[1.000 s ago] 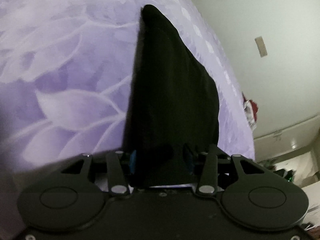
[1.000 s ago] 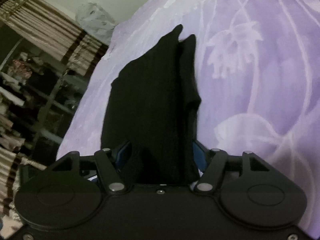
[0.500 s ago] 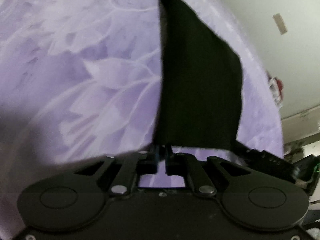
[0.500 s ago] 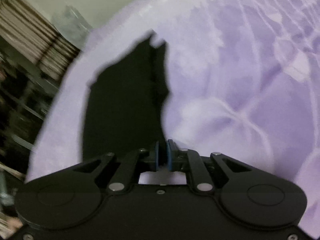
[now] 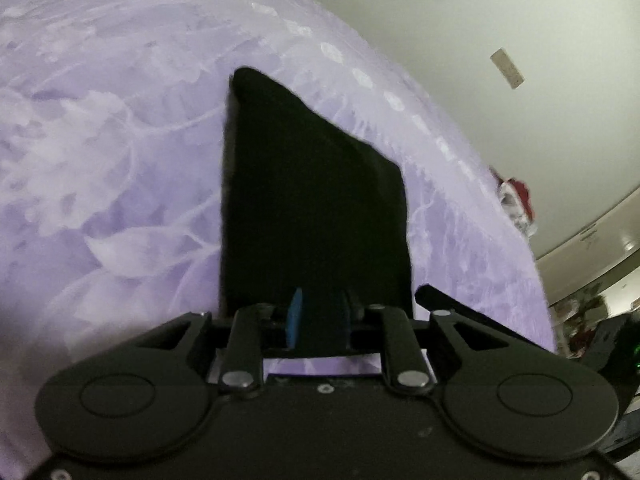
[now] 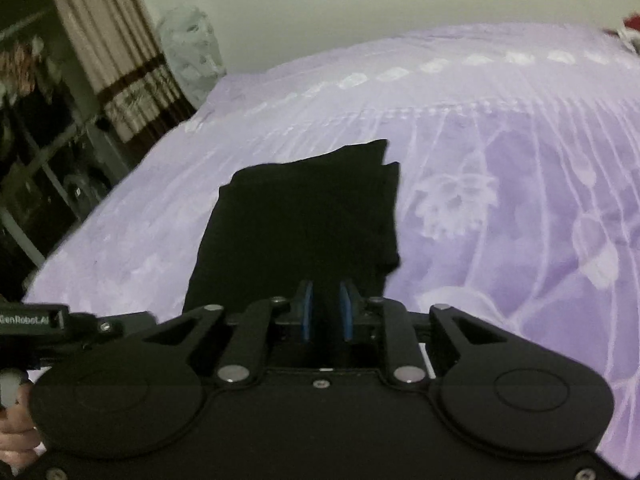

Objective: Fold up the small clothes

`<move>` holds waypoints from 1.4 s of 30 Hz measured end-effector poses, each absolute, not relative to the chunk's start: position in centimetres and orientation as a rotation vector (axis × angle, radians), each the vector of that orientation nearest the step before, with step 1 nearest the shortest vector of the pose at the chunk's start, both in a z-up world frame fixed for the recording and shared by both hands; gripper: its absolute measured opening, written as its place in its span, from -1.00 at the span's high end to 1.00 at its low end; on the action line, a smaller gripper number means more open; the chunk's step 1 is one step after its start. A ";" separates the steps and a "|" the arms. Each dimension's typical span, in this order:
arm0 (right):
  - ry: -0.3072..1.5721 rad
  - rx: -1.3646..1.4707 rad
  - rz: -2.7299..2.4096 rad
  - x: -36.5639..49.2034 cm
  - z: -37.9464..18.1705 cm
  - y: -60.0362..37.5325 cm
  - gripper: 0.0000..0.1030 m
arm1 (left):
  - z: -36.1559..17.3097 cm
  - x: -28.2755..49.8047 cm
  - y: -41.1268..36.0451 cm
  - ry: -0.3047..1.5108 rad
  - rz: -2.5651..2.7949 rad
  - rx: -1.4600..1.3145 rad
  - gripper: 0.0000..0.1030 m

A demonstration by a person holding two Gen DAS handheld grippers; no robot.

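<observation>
A black folded cloth [image 5: 312, 200] lies lengthwise on the purple flowered bedspread [image 5: 100, 180], its far tip pointing away. My left gripper [image 5: 320, 312] is at the cloth's near edge. Its jaws are opening a little, and dark fabric fills the gap between the pads. In the right wrist view the same cloth [image 6: 304, 220] spreads out ahead of my right gripper [image 6: 326, 312]. Its jaws are also opening slightly, with the near edge between the blue pads. The two grippers sit side by side, and part of the other gripper [image 6: 32, 320] shows at the left.
The bedspread [image 6: 500, 160] stretches far to the right. Off the bed's left edge are a striped curtain [image 6: 120, 60], dark shelves [image 6: 40, 180] and a pale plastic bag [image 6: 192, 48]. A red and white item [image 5: 516, 204] lies at the bed's right edge.
Both grippers stood open around the cloth's near edge, then closed on it. Since then both have risen and rolled, and the pads now stand slightly further apart.
</observation>
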State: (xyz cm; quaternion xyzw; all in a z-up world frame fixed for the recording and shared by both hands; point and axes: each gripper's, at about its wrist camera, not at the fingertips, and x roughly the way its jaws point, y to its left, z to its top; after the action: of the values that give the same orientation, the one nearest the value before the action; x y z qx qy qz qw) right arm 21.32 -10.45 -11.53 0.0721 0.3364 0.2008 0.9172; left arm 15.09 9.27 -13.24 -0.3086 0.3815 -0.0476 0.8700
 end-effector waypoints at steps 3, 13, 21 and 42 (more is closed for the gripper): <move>0.722 0.102 0.381 21.8 -12.4 -9.6 0.80 | -15.1 15.8 8.3 0.846 -0.063 -0.610 0.65; 0.752 0.025 0.350 21.2 -15.4 -10.0 0.81 | -16.6 15.9 8.0 0.880 -0.057 -0.563 0.62; 0.734 -0.003 0.350 20.6 -15.6 -9.7 0.81 | -17.1 15.9 7.6 0.874 -0.052 -0.563 0.58; 0.796 0.021 0.352 19.1 -16.4 -9.8 0.80 | -17.5 14.5 7.2 0.869 -0.054 -0.540 0.36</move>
State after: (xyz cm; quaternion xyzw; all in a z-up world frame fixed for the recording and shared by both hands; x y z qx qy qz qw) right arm 19.11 -9.75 -16.37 0.0103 0.3856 0.1705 0.9067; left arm 14.54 7.17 -17.50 -0.2585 0.4158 -0.0259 0.8715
